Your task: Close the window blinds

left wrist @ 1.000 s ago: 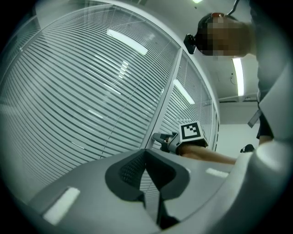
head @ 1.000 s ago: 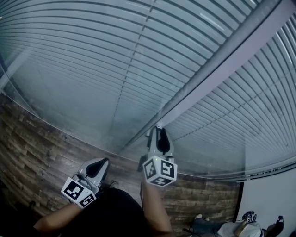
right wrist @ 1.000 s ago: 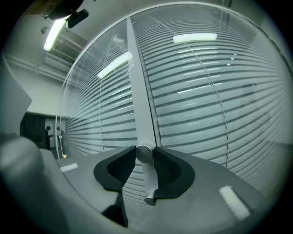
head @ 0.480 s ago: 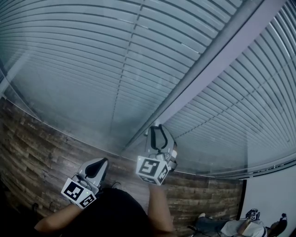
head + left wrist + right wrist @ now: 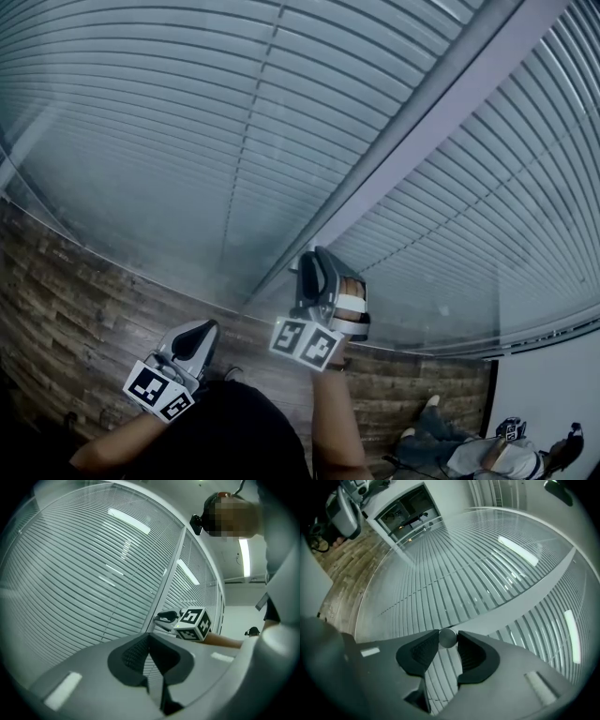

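Wall-wide window blinds (image 5: 187,122) hang behind glass, their light slats likely fragile, so the small smooth knob (image 5: 448,638) by the frame (image 5: 441,103), clamped in the right tool (image 5: 316,262), seems the hold, while the left tool (image 5: 195,336) rests closed and empty.

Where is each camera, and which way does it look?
Head view: on the person's head, looking down at grey slatted window blinds, brown wooden floor, forearms, left gripper, right gripper.
Left gripper view: on the left gripper, facing the blinds past its closed fingers.
Right gripper view: on the right gripper, facing the blinds; fingers squeeze a round grey knob.
Head and left gripper views share the right gripper.
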`<state>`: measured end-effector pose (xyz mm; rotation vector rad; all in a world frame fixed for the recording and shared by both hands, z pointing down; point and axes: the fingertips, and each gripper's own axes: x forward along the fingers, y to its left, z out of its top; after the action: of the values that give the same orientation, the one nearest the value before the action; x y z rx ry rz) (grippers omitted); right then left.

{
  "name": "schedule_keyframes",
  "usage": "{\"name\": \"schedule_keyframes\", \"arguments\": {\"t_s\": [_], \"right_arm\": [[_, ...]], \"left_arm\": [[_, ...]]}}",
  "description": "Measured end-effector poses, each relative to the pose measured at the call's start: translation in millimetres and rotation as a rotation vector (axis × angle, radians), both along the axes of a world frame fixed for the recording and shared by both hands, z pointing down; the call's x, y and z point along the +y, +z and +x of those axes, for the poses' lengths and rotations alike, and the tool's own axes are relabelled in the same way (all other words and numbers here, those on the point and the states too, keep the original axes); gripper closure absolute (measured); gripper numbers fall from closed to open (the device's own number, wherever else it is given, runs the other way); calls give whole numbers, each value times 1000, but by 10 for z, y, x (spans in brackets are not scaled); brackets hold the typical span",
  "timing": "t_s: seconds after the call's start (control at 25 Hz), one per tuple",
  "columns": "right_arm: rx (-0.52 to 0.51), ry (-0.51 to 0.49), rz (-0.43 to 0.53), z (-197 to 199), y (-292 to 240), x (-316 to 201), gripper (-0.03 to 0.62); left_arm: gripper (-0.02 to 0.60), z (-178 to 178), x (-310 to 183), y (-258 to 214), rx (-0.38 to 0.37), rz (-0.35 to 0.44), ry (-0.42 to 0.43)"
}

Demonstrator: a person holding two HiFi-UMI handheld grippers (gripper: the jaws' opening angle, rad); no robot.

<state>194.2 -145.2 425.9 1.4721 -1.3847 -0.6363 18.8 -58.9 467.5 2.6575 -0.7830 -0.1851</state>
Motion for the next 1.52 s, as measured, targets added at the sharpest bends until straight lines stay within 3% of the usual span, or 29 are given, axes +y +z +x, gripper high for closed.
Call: {"name": "schedule_keyframes", "arguments": {"t_s": [0.2, 0.28, 0.44, 0.68, 0.8, 0.88, 1.0, 1.12, 1.24, 1.52], "right_arm": [[-14, 9, 18, -11, -20, 16, 462], [-106, 21, 33, 36, -7, 26, 456], [-521, 17, 83, 36, 10, 57, 401], [-1228, 70, 265, 49, 22, 45, 401], [-1486, 116, 325, 77, 59, 32, 415], [-1588, 127, 358, 129, 87, 32, 438], [-1623, 133, 390, 227, 92, 23, 453], [-1558, 131, 386, 261, 8, 2, 439], [-1439, 125, 358, 263, -9, -8, 447], [-1042, 110, 267, 146, 37, -18, 461]], "left_arm": [[583, 11, 41, -26, 1, 5, 7], [583, 14, 53, -39, 4, 5, 3], [583, -29, 36, 11, 15, -19, -8], [583, -103, 26, 165, 20, -57, -20], [583, -131, 19, 156, 20, -56, -22], [583, -137, -8, 173, 18, -59, -33], [583, -120, -51, 204, 15, -67, -39], [583, -113, -80, 118, 18, -63, -42], [583, -96, -111, 100, 21, -61, -43], [583, -152, -121, 178, 23, -64, -38]]}}
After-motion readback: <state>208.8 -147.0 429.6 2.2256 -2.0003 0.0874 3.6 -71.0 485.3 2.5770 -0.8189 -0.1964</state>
